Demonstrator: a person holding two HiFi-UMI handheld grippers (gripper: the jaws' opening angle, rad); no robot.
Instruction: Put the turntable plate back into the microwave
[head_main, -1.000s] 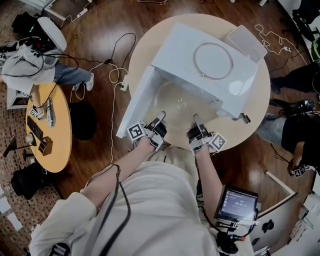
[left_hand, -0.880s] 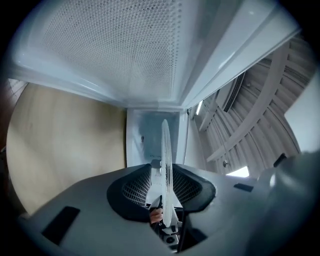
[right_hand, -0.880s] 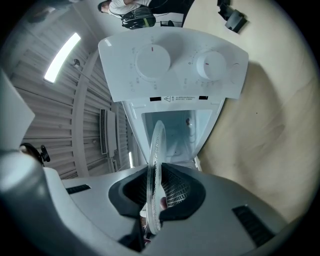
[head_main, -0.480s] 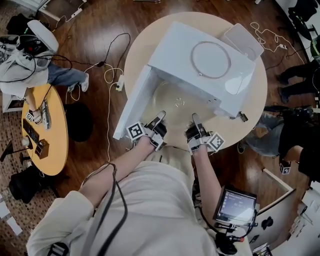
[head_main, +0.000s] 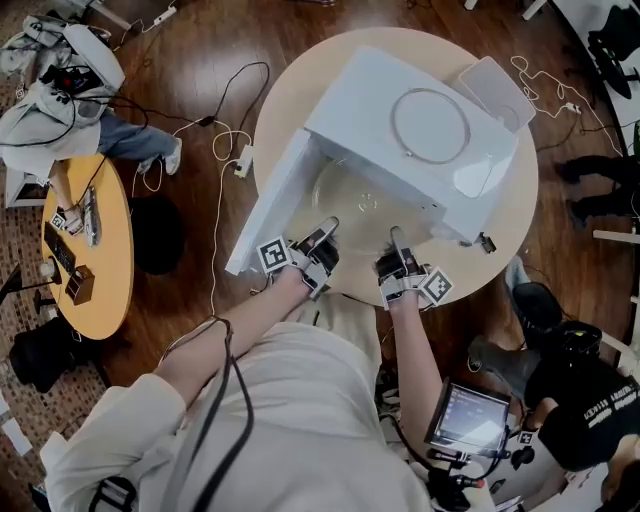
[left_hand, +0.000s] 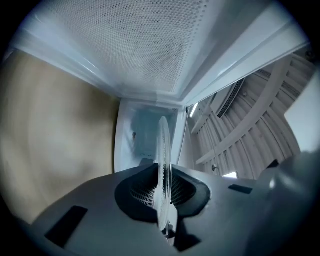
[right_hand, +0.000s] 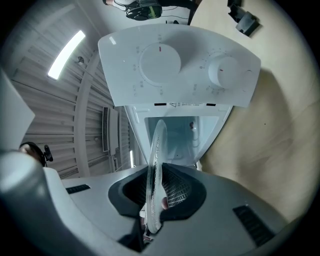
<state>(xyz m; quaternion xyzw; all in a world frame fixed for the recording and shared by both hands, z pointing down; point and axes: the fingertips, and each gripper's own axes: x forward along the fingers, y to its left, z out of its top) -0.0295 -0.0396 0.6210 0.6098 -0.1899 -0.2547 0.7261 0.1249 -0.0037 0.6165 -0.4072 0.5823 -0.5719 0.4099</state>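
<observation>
Near the counter's (head_main: 515, 215) front edge, the left gripper (head_main: 327, 230), whose jaws have just been closing, pinches the rim of the glass turntable plate (head_main: 365, 205); the right gripper (head_main: 393, 237) is clamped on the same rim beside it; the plate sits in the open mouth of the white microwave (head_main: 400, 115).

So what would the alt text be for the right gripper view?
The right gripper clamps a clear glass turntable plate, seen edge-on, in front of the open white microwave, whose two dials show above.
</observation>
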